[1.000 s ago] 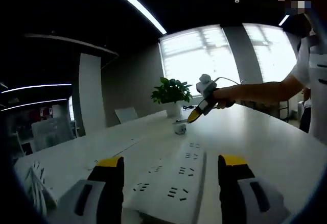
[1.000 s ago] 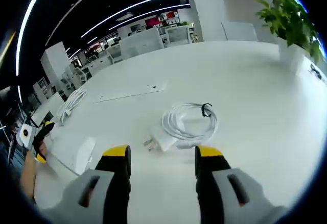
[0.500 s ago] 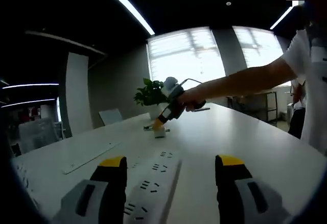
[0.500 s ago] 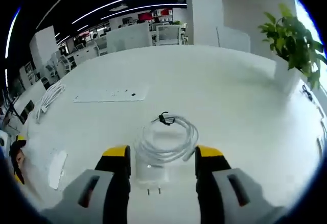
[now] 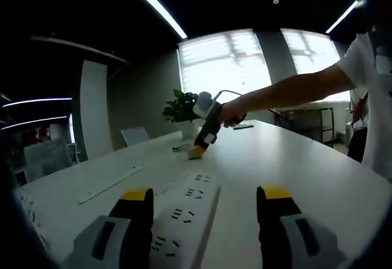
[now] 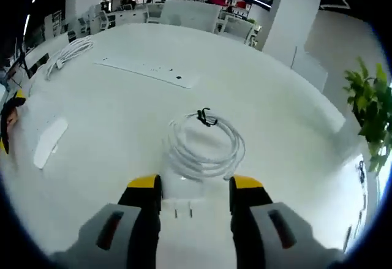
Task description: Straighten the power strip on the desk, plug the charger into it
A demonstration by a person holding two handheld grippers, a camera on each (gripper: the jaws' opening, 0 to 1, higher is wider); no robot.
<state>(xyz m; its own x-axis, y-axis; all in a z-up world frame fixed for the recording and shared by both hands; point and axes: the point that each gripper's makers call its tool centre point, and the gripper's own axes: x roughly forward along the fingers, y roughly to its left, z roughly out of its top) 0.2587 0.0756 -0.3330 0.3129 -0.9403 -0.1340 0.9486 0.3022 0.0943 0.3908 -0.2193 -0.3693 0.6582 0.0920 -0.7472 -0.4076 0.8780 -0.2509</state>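
1. In the left gripper view, the left gripper point(image 5: 205, 200) hovers low over the desk point(image 5: 318, 171) with its jaws spread apart, holding nothing.
2. The power strip point(image 5: 184, 211) lies flat between those jaws, running away toward 12 o'clock.
3. At 12 o'clock in that view, the right gripper point(image 5: 197, 151) is down at the desk, held by a person's hand point(image 5: 231, 113), with a plant point(image 5: 182, 107) behind it.
4. In the right gripper view, the right gripper point(image 6: 192, 184) has its jaws on either side of the white charger point(image 6: 182, 190), prongs toward the camera; I cannot tell whether they are pressing on it.
5. The charger's coiled cable point(image 6: 204, 146) lies just beyond, at 12 o'clock.
6. The power strip point(image 6: 49, 141) is at 9 o'clock, well apart from the charger.
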